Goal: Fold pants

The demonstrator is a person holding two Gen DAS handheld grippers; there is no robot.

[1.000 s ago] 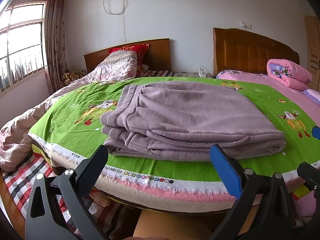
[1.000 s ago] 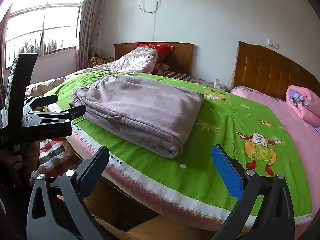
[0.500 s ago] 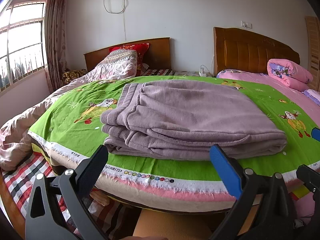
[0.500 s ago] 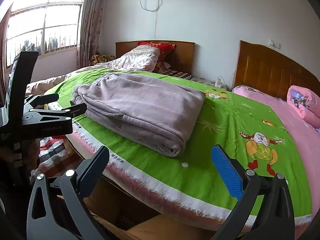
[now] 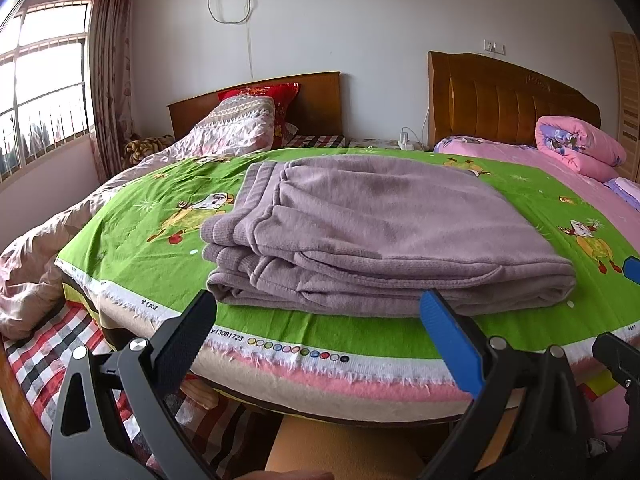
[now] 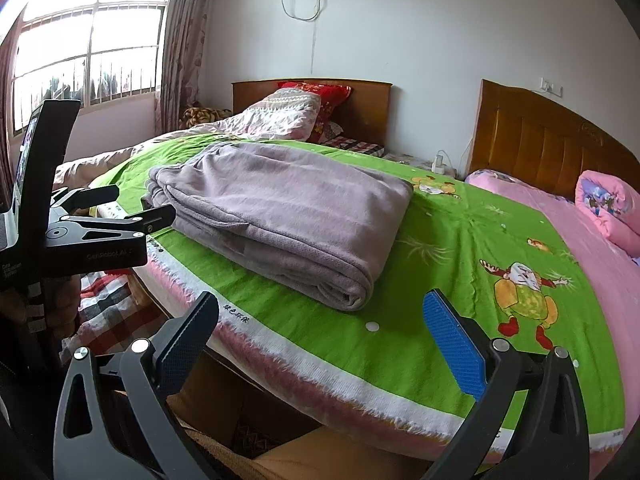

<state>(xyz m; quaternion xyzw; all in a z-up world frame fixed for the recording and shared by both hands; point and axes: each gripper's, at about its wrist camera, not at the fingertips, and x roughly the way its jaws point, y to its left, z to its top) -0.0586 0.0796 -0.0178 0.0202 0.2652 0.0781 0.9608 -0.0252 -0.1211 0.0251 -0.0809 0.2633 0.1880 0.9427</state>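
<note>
Mauve pants (image 5: pixel 372 232) lie folded in a flat stack on the green cartoon sheet (image 5: pixel 152 216) near the bed's front edge; they also show in the right wrist view (image 6: pixel 280 208). My left gripper (image 5: pixel 320 332) is open and empty, held off the bed's edge just in front of the pants. My right gripper (image 6: pixel 324 336) is open and empty, in front of the bed, right of the pants' folded end. The left gripper (image 6: pixel 132 208) also shows at the left of the right wrist view, jaws apart.
A pink sheet (image 6: pixel 592 264) covers the bed's right part, with a rolled pink quilt (image 6: pixel 612 208) by the wooden headboard (image 6: pixel 540 140). A second bed with a patterned quilt (image 5: pixel 232 132) stands behind left. A checked cloth (image 5: pixel 40 352) hangs low left. A window (image 6: pixel 84 48) is at left.
Both grippers have drifted slightly back from the bed; the pants lie unmoved and both grippers stay open.
</note>
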